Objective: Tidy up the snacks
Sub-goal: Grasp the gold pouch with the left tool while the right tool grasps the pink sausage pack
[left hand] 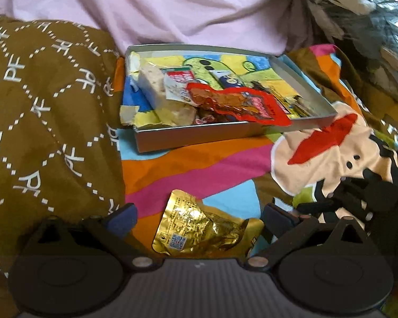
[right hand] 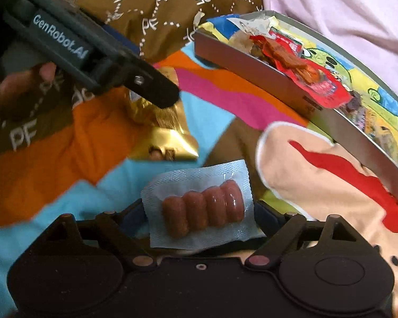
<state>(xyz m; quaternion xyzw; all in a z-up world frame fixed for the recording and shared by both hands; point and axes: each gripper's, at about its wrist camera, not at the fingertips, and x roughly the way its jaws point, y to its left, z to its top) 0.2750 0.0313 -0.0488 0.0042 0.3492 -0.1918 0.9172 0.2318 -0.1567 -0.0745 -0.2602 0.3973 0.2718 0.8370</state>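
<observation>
A sealed sausage pack [right hand: 203,208] sits pinched in the right hand-held gripper [right hand: 200,216]. The gold packet [left hand: 199,225] lies on the colourful bedspread [left hand: 199,169] between the spread left hand-held gripper [left hand: 199,218], near the snack tray [left hand: 199,135].

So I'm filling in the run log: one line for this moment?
left tongs: open around gold packet | right tongs: around sausage pack, grip unclear | tray: holds snacks

surface: colourful cartoon bedspread [left hand: 199,169] | left: brown lettered quilt [left hand: 45,111] | behind: pink sheet [left hand: 172,8]
</observation>
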